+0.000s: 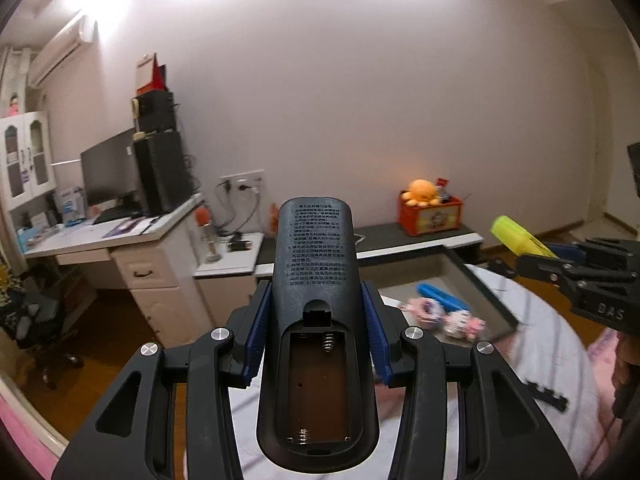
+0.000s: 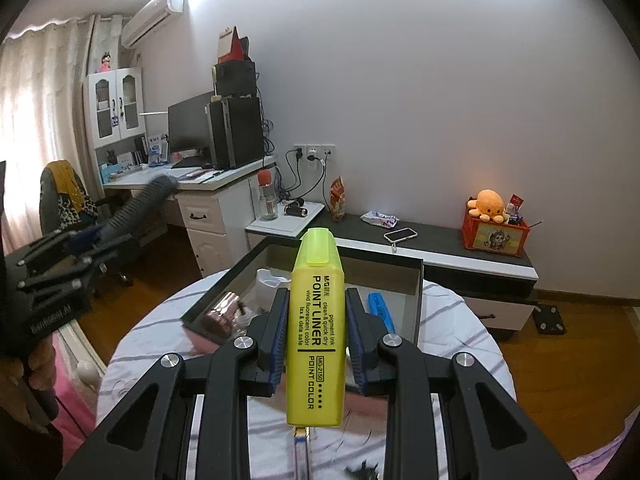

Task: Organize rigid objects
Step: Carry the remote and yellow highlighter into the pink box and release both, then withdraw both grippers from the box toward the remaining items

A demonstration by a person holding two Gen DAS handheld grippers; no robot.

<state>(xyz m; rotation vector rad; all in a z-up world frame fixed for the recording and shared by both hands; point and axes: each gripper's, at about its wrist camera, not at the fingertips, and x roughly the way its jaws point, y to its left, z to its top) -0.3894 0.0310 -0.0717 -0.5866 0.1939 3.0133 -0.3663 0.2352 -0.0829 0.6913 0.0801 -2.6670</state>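
Note:
A black remote control (image 1: 314, 280) lies back-up between the blue pads of my left gripper (image 1: 316, 320), which is shut on it; its battery bay is uncovered and empty. My right gripper (image 2: 317, 304) is shut on a yellow highlighter (image 2: 318, 320) marked POINT LINER, cap pointing away. Each gripper also shows in the other's view: the right gripper (image 1: 536, 256) with the highlighter (image 1: 516, 236) at the right, and the left gripper (image 2: 80, 248) with the blurred remote (image 2: 140, 200) at the left. Both are raised above a round clothed table (image 2: 460, 320).
A black-rimmed shallow box (image 2: 340, 250) on the table holds a blue highlighter (image 2: 382, 310), a copper-coloured object (image 2: 224, 314) and pink items (image 1: 460, 320). Behind stand a low cabinet (image 2: 440, 248), an orange toy box (image 2: 494, 238), a desk (image 2: 224, 184) and an office chair (image 2: 68, 204).

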